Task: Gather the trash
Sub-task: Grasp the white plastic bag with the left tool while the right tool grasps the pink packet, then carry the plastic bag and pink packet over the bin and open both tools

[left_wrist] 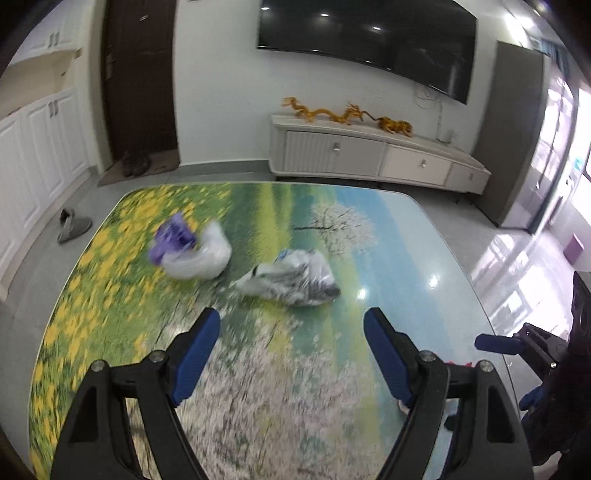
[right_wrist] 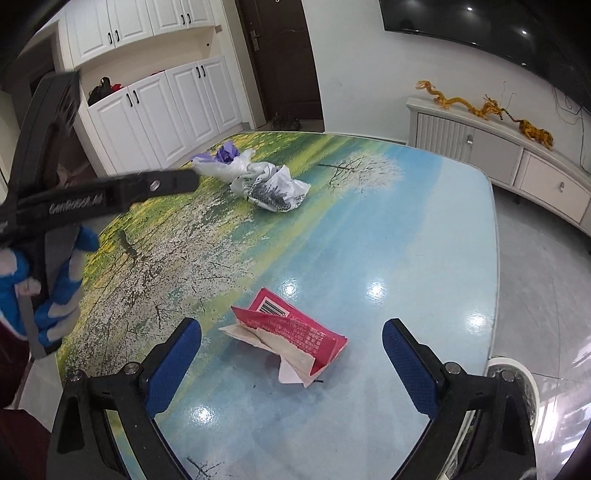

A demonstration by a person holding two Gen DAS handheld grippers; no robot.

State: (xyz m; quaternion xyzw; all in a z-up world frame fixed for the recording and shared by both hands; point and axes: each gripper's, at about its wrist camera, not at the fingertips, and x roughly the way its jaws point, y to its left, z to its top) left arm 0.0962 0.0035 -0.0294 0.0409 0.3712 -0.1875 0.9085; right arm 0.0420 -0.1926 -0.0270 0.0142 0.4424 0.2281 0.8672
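Note:
A table [left_wrist: 406, 240] printed with a landscape carries the trash. In the left wrist view a clear plastic bag [left_wrist: 199, 258] with a purple scrap [left_wrist: 171, 240] lies beside a crumpled printed white bag [left_wrist: 291, 280]. My left gripper [left_wrist: 291, 328] hovers open just short of that bag, holding nothing. In the right wrist view a torn red carton [right_wrist: 295, 325] with white paper lining lies on the table [right_wrist: 424, 240]. My right gripper [right_wrist: 291, 326] stands open above it, pads clear of it. Both bags [right_wrist: 269, 184] show farther back, and the left gripper's fingertip [right_wrist: 184, 181] reaches in from the left.
A gloved hand [right_wrist: 55, 288] holds the left gripper. Behind the table stand a low TV cabinet [left_wrist: 369, 155] with golden dragon ornaments [left_wrist: 332, 114], a wall TV [left_wrist: 369, 33], a dark door [left_wrist: 138, 74] and white cupboards [right_wrist: 166, 107]. A grey slipper [left_wrist: 74, 225] lies on the floor.

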